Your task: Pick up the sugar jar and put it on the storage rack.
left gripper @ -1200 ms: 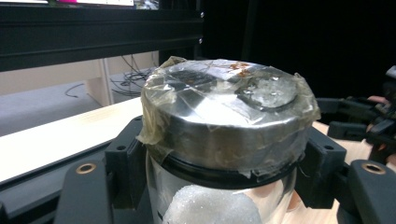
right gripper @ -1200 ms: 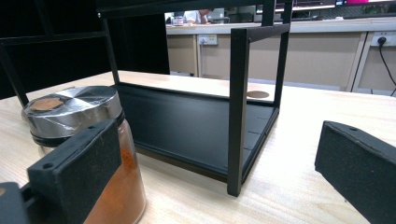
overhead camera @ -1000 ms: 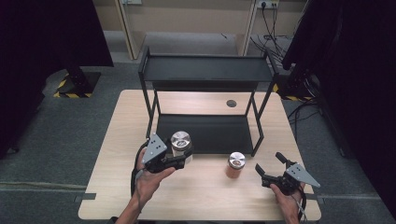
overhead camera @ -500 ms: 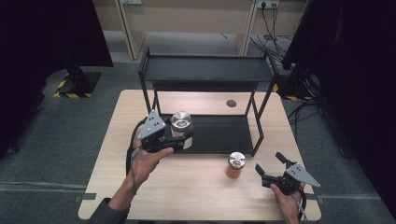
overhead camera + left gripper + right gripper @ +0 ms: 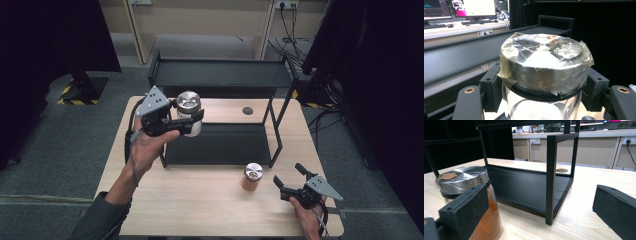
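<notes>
Aloft, left gripper (image 5: 192, 121) clamps the white jar (image 5: 189, 111) beside the rack's (image 5: 220, 75) edge; right gripper (image 5: 289, 181) gapes.

my L gripper (image 5: 192, 119): blk body, grey tri plate behind fingers, blk cable | R gripper (image 5: 290, 179): same | L sleeve (image 5: 102, 220) dk grey

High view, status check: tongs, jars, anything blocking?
Left tongs shut on white-powder jar, lifted beside the rack. Right tongs open, low on table. Orange-powder jar standing free. Nothing blocking.
</notes>
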{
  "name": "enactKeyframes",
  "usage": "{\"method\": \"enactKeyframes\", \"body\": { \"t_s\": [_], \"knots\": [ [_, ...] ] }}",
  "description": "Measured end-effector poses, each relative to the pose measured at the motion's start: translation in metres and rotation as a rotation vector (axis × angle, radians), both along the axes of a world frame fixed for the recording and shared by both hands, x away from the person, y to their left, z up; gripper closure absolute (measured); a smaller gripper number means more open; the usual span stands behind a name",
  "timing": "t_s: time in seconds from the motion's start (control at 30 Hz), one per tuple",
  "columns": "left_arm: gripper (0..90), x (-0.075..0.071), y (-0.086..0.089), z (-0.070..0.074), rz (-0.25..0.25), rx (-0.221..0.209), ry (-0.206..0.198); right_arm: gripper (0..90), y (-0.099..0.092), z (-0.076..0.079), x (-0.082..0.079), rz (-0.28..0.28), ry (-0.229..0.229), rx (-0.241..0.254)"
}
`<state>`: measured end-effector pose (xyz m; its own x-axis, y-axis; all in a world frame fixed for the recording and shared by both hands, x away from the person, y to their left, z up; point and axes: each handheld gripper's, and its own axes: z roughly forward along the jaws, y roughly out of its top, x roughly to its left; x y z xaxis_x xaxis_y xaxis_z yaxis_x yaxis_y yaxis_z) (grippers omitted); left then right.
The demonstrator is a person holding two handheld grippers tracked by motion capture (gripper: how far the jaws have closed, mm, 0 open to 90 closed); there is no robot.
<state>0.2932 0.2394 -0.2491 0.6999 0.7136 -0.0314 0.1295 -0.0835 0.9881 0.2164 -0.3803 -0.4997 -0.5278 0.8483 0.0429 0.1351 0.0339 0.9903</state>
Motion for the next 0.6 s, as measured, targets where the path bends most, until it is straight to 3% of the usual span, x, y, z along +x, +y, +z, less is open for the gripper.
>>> {"method": "enactKeyframes", "body": {
  "t_s": [0.23,0.27,0.37,0.5,0.57,0.6],
  "knots": [
    [31.4,0.012,0.003,0.03,0.002,-0.004,0.028,0.6,0.0,0.0,0.0,-0.001,0.0,0.0],
    [31.5,0.017,0.005,0.033,-0.006,0.0,0.01,0.6,0.0,0.0,0.0,-0.001,0.0,0.0],
    [31.5,0.02,0.005,0.043,0.007,-0.014,0.03,0.6,0.0,0.0,0.0,-0.001,0.001,0.001],
    [31.4,0.022,0.004,0.056,0.024,-0.007,0.026,0.6,0.0,0.0,0.0,-0.001,0.001,0.001],
    [31.5,0.027,0.006,0.06,0.011,-0.026,0.032,0.6,0.0,0.0,0.0,-0.001,0.001,0.001],
    [31.5,0.025,0.004,0.064,0.039,-0.026,0.046,0.6,0.0,0.0,0.0,-0.001,0.0,0.001]
  ]
}}
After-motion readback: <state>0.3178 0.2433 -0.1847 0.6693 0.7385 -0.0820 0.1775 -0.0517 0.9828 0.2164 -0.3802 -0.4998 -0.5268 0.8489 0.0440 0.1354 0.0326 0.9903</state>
